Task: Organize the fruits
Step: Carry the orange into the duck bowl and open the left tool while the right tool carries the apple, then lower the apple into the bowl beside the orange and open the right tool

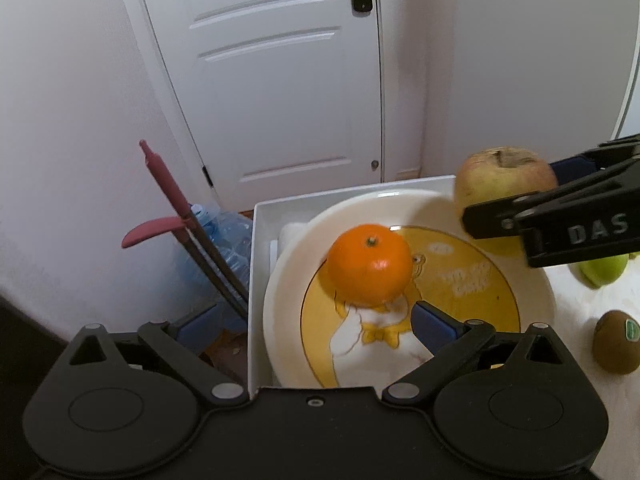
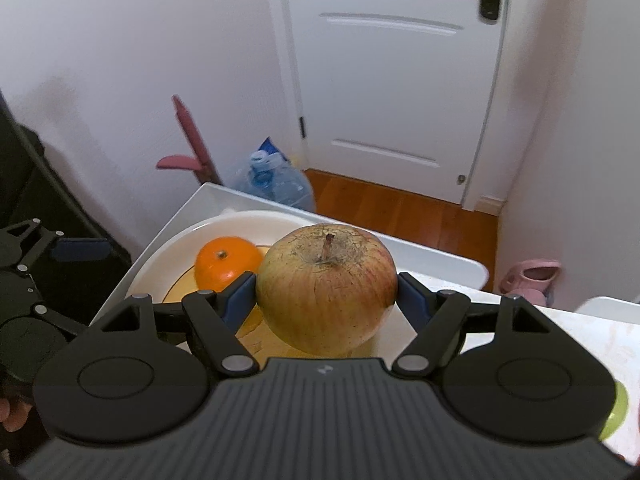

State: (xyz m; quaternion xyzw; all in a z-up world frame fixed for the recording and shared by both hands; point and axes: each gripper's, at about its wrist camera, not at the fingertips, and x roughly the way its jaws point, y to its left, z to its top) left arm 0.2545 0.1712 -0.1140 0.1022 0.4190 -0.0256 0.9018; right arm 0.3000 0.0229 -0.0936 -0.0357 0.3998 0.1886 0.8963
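Right gripper [image 2: 326,294] has its jaws clamped on the apple [image 2: 326,288], one blue pad on each side, stem pointing up. It's carrying it over the near-right rim of the plate [image 1: 280,280] — not set down yet as far as I can tell. The orange [image 1: 370,270] already sits on the plate, left of middle. The left gripper [image 1: 316,326] hangs at the plate's near edge, jaws spread wide, gripping nothing.

The worry: the apple is big and round and the plate is shallow. Let go too high or too near the rim and it could roll off, or bump the orange and send that rolling. A kiwi [image 1: 616,342] and a green fruit [image 1: 604,270] wait on the table right of the plate.
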